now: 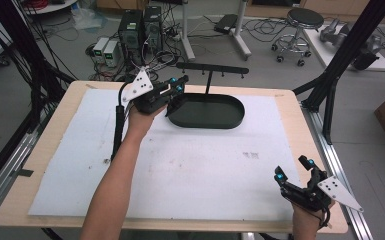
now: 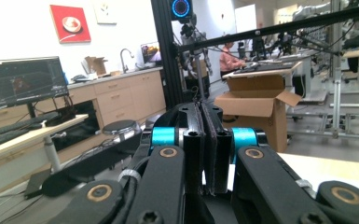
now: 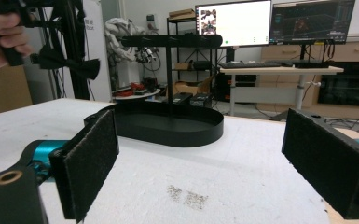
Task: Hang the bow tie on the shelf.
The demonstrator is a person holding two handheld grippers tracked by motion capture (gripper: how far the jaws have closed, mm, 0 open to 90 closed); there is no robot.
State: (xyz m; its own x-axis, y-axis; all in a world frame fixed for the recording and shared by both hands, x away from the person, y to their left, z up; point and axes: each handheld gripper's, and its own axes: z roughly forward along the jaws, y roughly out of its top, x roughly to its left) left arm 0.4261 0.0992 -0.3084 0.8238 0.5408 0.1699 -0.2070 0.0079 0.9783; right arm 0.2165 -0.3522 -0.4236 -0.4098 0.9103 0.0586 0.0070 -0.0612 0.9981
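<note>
the left gripper (image 1: 176,86), jaws pressed together and empty, hovers at the black oval metal tray (image 1: 207,111) with its hanger stand. the right gripper (image 1: 294,170) waits near the worktop's edge, jaws wide — likely nothing placed yet.

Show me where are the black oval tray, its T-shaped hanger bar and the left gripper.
black oval tray (image 1: 232,119), high view, right rim.
T-shaped hanger bar (image 1: 212,67), high view, crossbar.
left gripper (image 1: 179,86), high view, between fingertips.

The tray (image 1: 207,111) sits at the table's (image 1: 40,150) far edge, rack (image 1: 211,68) rising from it.
</note>
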